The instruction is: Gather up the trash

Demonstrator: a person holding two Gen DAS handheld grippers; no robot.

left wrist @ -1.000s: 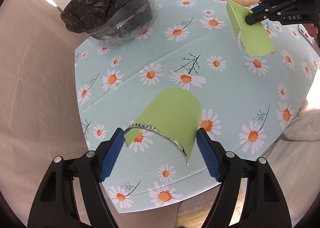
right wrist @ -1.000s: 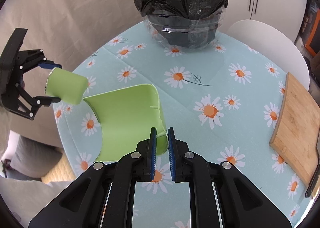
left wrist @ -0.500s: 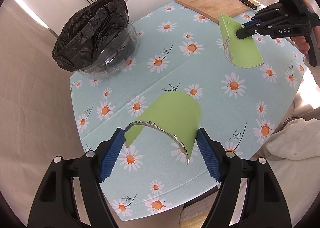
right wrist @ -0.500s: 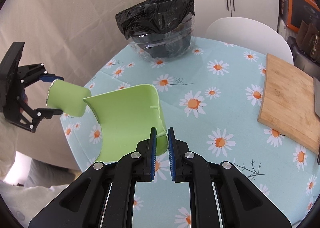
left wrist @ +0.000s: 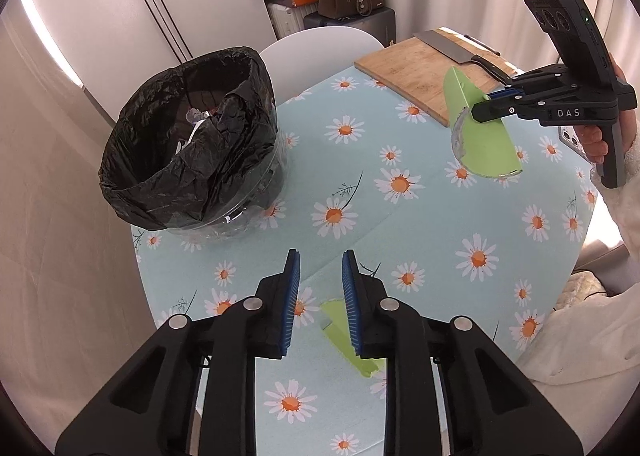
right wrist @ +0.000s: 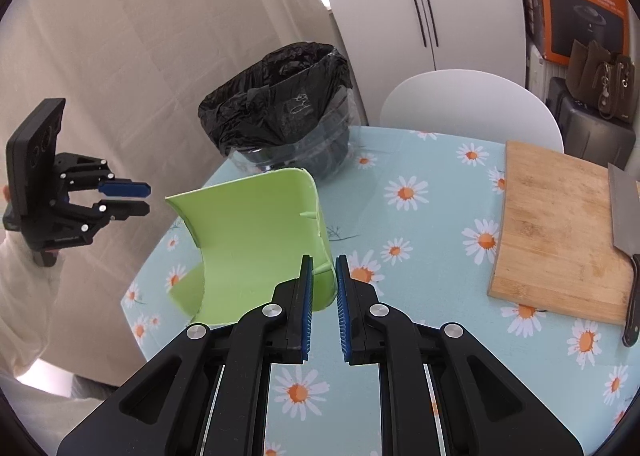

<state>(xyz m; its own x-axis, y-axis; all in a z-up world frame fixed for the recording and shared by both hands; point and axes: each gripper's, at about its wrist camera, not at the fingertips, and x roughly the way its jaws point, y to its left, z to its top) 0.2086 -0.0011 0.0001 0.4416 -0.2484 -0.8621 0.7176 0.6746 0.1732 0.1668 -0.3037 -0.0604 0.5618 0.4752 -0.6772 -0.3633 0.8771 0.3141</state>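
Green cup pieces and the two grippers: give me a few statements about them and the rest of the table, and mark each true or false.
1. The right gripper holds a green cup piece above the table. True.
2. The left gripper clamps a green piece. False: its jaws have just been closing with nothing between them, and the second green piece lies on the table beneath it.
3. The bin is lined with a black bag. True.
4. The cleaver is inside the bin. False: its blade rests on the wooden board.
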